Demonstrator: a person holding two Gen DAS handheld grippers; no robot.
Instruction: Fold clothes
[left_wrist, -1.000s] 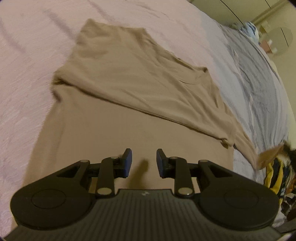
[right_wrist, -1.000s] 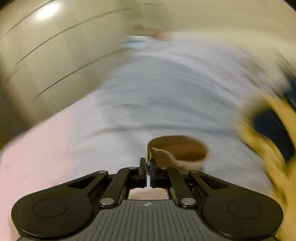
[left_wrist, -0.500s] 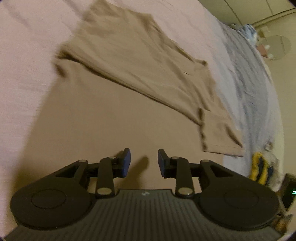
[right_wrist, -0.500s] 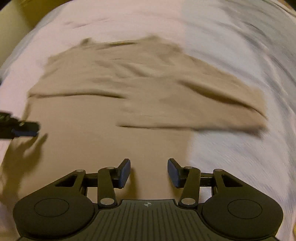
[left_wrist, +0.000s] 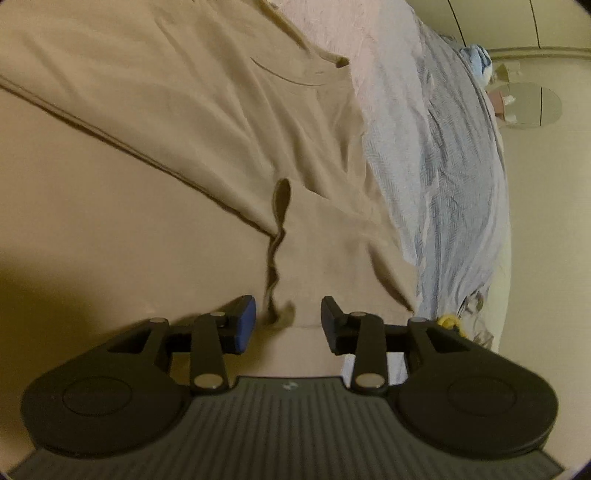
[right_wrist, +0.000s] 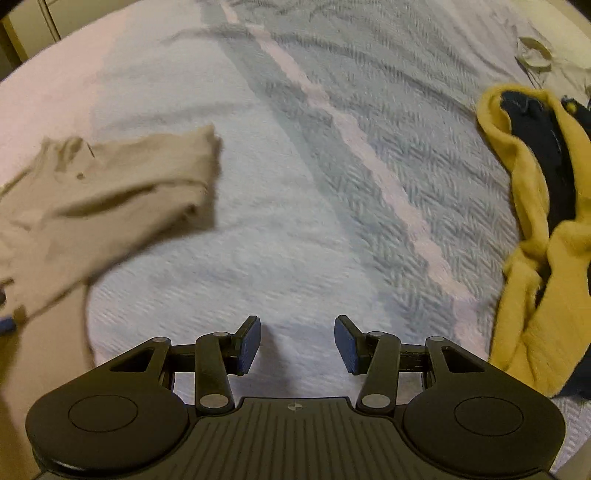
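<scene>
Left tongs (left_wrist: 288, 321) agape over tan shirt (left_wrist: 184, 147) | right tongs (right_wrist: 297, 343) agape beside it

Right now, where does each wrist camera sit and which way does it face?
Left wrist: behind the open left gripper, low over the folded tan cotton shirt.
Right wrist: behind the open right gripper, over the pale woven bedspread, a crumpled yellow garment at right.
Shared: shirt, bedspread. No hand shows.
</scene>
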